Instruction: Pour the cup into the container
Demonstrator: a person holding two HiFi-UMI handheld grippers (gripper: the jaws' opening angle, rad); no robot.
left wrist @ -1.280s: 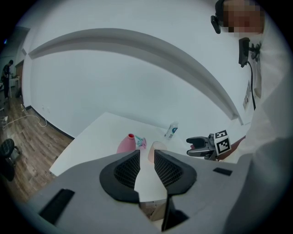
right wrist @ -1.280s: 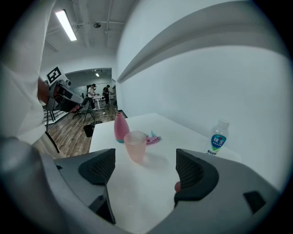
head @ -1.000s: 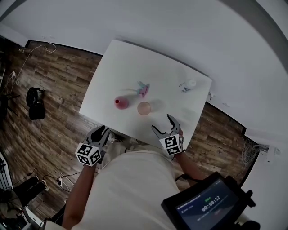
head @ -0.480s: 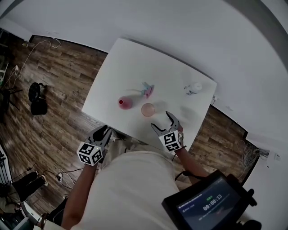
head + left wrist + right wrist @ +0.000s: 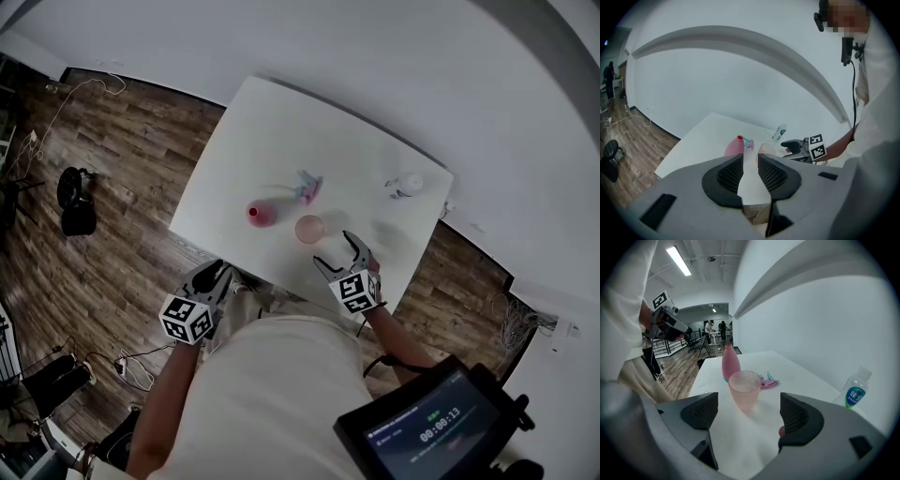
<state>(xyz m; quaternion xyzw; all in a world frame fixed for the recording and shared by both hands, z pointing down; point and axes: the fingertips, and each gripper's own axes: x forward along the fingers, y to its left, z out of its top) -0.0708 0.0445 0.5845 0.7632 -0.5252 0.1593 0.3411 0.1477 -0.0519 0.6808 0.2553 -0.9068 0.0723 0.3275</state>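
A translucent pink cup (image 5: 308, 228) (image 5: 745, 389) stands upright near the front of the white table (image 5: 253, 131). Left of it stands a pink bottle-shaped container (image 5: 260, 214) (image 5: 731, 364) (image 5: 735, 146). My right gripper (image 5: 335, 251) (image 5: 747, 413) is open and wide, just short of the cup, which is framed between its jaws and untouched. My left gripper (image 5: 217, 274) (image 5: 746, 161) hangs off the table's front edge, its jaws almost together with nothing between them.
A small pink and teal object (image 5: 307, 187) (image 5: 767, 380) lies behind the cup. A clear water bottle (image 5: 405, 185) (image 5: 855, 390) stands at the table's far right. Wooden floor surrounds the table, with a white wall close behind it.
My right gripper has crept a little closer to the cup, still open. The left gripper has stayed at the table's front edge.
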